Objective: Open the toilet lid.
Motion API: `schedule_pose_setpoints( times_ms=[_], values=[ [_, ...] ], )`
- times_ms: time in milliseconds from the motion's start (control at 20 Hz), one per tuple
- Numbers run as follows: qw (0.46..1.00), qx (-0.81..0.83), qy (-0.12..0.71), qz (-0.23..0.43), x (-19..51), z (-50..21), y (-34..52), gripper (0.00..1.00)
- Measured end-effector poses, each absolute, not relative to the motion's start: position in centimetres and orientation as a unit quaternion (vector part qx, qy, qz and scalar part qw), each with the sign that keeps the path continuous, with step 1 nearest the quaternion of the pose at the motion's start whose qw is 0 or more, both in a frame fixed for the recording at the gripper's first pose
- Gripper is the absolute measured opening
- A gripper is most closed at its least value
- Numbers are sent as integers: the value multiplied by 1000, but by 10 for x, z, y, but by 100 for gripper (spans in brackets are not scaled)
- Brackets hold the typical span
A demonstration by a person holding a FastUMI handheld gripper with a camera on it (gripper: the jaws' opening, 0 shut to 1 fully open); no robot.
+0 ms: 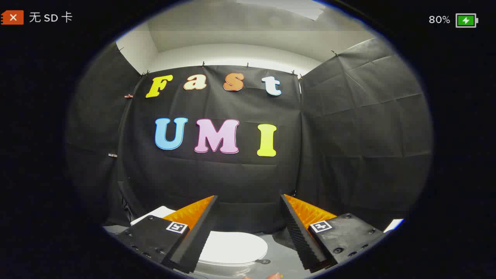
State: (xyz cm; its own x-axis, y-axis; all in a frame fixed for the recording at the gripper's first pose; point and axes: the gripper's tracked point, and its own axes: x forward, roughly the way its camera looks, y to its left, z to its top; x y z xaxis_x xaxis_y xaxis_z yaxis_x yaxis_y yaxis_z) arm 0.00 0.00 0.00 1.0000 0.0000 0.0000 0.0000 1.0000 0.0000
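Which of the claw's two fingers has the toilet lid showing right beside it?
The left finger of the open claw: the closed white toilet lid lies low beside its inner edge, between the fingers. Grey floor separates the lid from the right finger.

black cloth [348, 128] hangs in creased panels on three sides, clipped along its top edge; above it a plain white wall [232, 54] meets a pale ceiling [252, 23]; the light is even and soft; low down, a grey floor [279, 259] shows.
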Motion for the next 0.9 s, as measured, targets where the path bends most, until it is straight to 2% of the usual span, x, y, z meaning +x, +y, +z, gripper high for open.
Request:
schedule_pose_setpoints(
  times_ms=[900],
  values=[
    [1000,-9,-15,5,-3,0,3,99]
  ],
)
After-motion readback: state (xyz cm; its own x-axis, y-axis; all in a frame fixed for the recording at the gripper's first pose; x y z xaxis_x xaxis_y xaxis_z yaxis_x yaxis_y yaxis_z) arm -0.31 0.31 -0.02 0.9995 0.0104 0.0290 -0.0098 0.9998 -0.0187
